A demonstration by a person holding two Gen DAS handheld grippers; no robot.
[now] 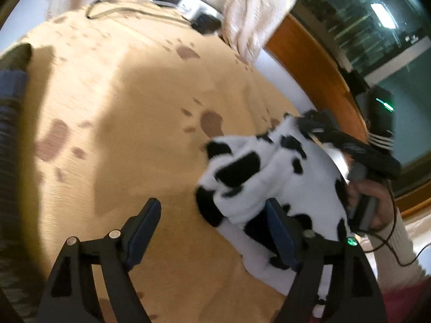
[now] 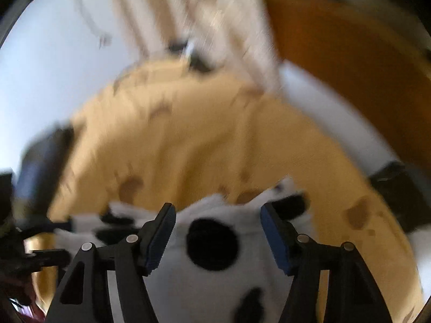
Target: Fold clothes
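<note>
Here's the cow-print garment [image 1: 272, 177], white fleece with black patches, lying bunched in a soft heap on the tan bedspread [image 1: 134, 107] with its brown paw-print marks. It's a mound, not a flat layer, so the fold looks far from finished. The left hand-held gripper [image 1: 212, 220] has its jaws spread wide with only bare bedspread between them; its inner finger stands at the near-left edge of the garment, possibly brushing the fleece, but nothing is pinched. It reads as an empty tool parked just beside the heap, free to pick a new edge. The right hand-held gripper [image 2: 216, 231] sits directly above the garment, angled down. Its jaws are parted, framing a round black patch; the pads don't look pressed into the cloth, though the right wrist view is smeared by motion, so that's a cautious call. From the left wrist view, this gripper shows on the far-right side of the garment, with the person's hand [image 1: 374, 202] wrapped round its handle and a pale knitted cuff behind. One tool on each side of the heap makes sense for fleece this floppy: two spaced holds would let a layer be lifted without sagging in the middle. Beyond the garment hangs a cream curtain [image 1: 253, 13], with a charger and cable [image 1: 186, 5] at the bedspread's far edge, well apart from the work.
</note>
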